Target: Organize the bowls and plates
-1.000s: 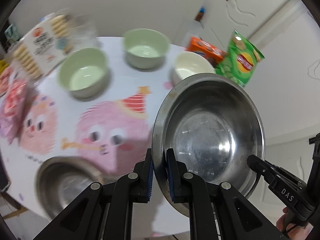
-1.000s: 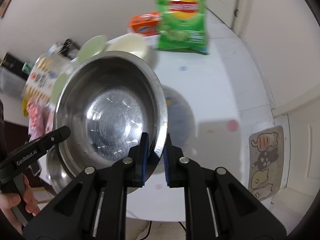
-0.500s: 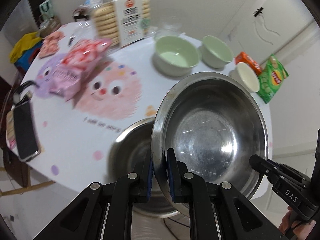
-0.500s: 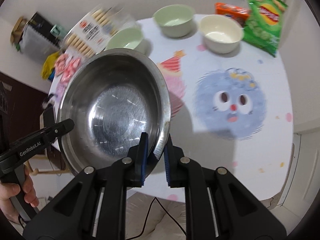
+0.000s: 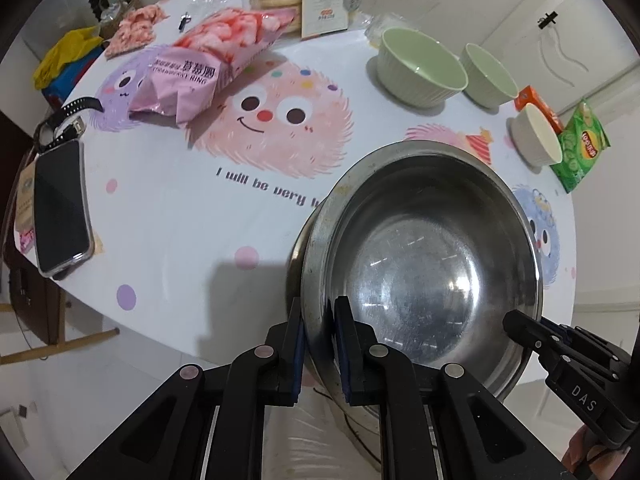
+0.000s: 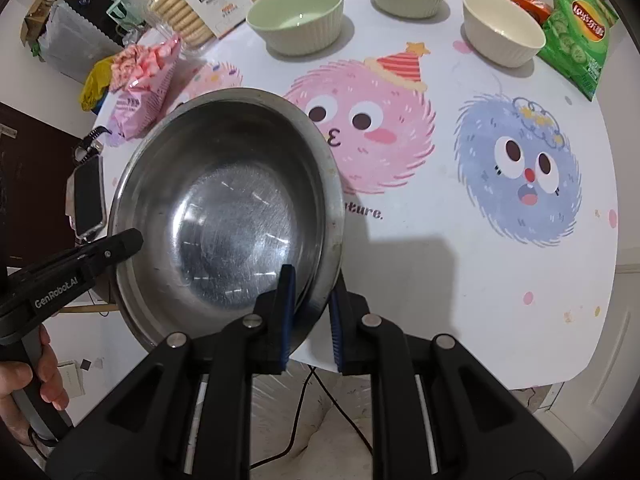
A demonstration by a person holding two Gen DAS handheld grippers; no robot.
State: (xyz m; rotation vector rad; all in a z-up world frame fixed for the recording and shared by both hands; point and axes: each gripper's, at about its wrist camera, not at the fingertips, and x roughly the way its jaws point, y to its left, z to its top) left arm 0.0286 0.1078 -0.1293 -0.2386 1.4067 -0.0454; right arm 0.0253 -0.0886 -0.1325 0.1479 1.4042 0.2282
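The steel bowl (image 5: 420, 276) had swung across to sit over a second steel bowl (image 5: 298, 256) near the tabletop (image 5: 180, 220) edge. My left claw (image 5: 318, 344) and right claw (image 6: 310, 312) each clamped its rim on opposite sides.

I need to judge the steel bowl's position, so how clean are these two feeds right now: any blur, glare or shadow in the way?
Left wrist view: sharp, no motion blur; steel bowl shows scattered glints, and a grey shadow falls on the table beside it; fisheye bends the edges. Right wrist view: also sharp; mild glare inside the bowl, a shadow to its right.
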